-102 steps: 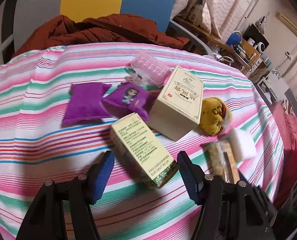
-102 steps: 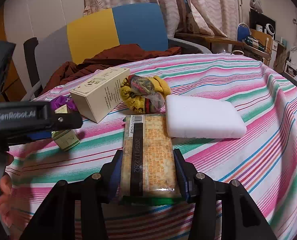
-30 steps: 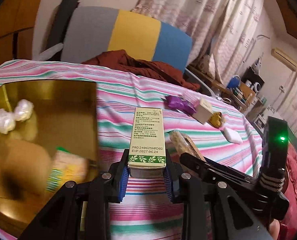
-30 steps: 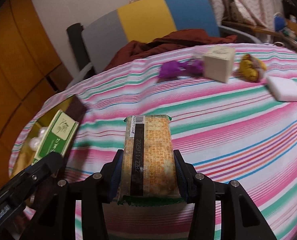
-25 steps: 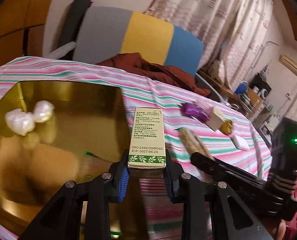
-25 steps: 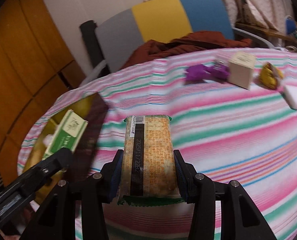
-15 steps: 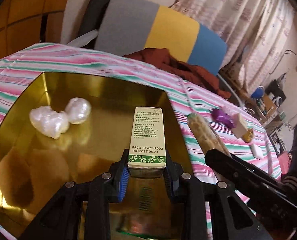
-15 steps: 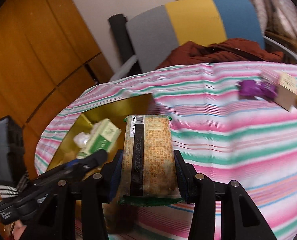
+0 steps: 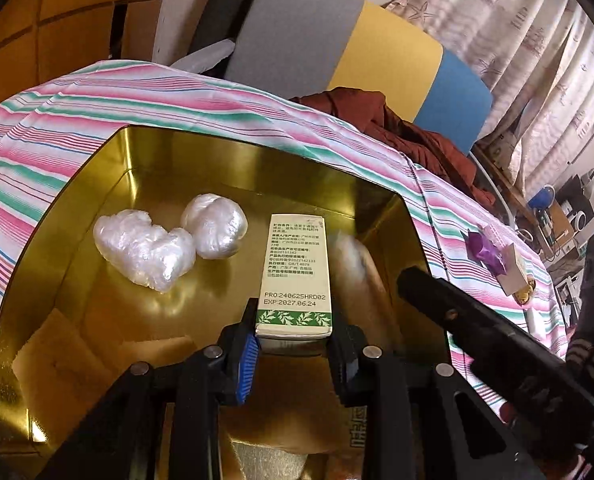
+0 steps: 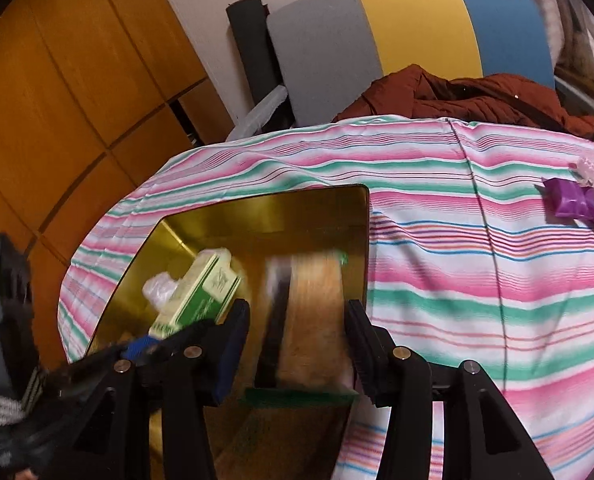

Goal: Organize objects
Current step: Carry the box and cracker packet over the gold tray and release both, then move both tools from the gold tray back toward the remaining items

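My left gripper [image 9: 293,354] is shut on a small green and white box [image 9: 295,276] and holds it over the gold tin [image 9: 77,184]. The box also shows in the right wrist view [image 10: 201,292]. My right gripper [image 10: 295,354] is open, its jaws spread wider than the tan cracker packet [image 10: 309,328], which is blurred between them over the gold tin [image 10: 281,208]. The packet shows blurred in the left wrist view [image 9: 357,264] beside the box. Two white crumpled plastic wads [image 9: 145,248] lie in the tin.
A striped cloth [image 10: 477,264] covers the table. Purple packets [image 10: 577,200] and a cream box [image 9: 515,272] lie far right. A grey, yellow and blue chair [image 9: 357,56] with a brown coat [image 9: 397,124] stands behind. Wooden panels [image 10: 57,80] are at the left.
Both grippers moved left from the table's middle to over the gold tin. The right gripper's jaws have opened and the cracker packet is slipping out, blurred. The left stays shut on the box.
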The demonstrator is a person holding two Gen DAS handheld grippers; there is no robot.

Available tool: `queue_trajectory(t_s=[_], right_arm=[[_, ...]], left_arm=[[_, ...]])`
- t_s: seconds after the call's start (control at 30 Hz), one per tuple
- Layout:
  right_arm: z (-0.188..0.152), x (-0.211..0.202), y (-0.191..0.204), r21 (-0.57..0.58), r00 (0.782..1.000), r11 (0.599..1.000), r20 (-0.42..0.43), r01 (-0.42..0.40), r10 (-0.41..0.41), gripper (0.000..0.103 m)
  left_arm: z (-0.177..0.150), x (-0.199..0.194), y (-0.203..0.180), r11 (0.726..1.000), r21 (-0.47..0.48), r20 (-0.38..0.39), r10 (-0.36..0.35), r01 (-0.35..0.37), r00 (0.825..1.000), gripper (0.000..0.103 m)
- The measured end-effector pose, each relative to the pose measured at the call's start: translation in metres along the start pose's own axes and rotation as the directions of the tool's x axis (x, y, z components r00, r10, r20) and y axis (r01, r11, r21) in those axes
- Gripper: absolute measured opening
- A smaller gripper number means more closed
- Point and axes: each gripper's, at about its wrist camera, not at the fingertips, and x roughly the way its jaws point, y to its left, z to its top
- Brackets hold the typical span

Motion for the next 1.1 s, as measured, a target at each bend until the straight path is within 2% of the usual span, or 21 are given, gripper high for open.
queue_trajectory(t_s=[0.07,0.13,0.23,0.3,0.37,0.47,0.57,0.7,1.0,1.1], right_arm=[[0.000,-0.008,-0.001,0.025,1.000,0.999,0.018,-0.020,0.020,0.059],[-0.005,-0.020,0.000,0.019,0.998,1.000,0.061,-0.008,0.007,0.074],[-0.013,-0.038,-0.001,0.007,0.994,1.000,0.106,-0.009,0.008,0.075],[-0.018,-0.047,-0.006,0.019,0.992,1.000,0.122,-0.010,0.008,0.075],[-0.021,-0.054,-0.014,0.038,0.991,0.999,0.132,-0.013,0.008,0.075],[-0.025,-0.063,-0.028,0.073,0.990,0.997,0.140,-0.013,0.002,0.075],[-0.029,-0.071,-0.043,0.110,0.988,0.994,0.151,-0.003,-0.014,0.075],[-0.033,-0.075,-0.060,0.151,0.988,0.989,0.152,0.007,-0.030,0.076],[-0.041,-0.080,-0.085,0.187,0.988,0.982,0.140,0.036,-0.062,0.077],[-0.043,-0.081,-0.092,0.200,0.988,0.979,0.137,0.045,-0.073,0.078]], left_arm=[[0.000,0.000,0.000,1.000,0.003,0.001,0.000,0.000,1.000,0.030],[0.001,0.001,-0.001,1.000,0.006,-0.001,0.003,-0.003,1.000,0.030],[0.003,0.003,-0.002,1.000,0.004,-0.003,0.000,0.000,1.000,0.030],[0.005,0.004,-0.004,1.000,0.003,0.000,-0.002,0.002,1.000,0.034],[0.007,0.002,-0.005,1.000,-0.008,0.013,0.016,-0.016,1.000,0.045],[0.006,-0.004,-0.004,0.999,-0.038,0.036,0.029,-0.028,0.999,0.055],[0.001,-0.015,-0.005,0.998,-0.060,0.076,0.032,-0.027,0.997,0.056],[-0.012,-0.027,-0.014,0.999,-0.045,0.121,0.025,-0.019,0.992,0.056],[-0.039,-0.042,-0.057,0.994,0.106,0.148,-0.028,0.012,0.989,0.056],[-0.045,-0.044,-0.075,0.986,0.162,0.145,-0.070,0.046,0.987,0.056]])
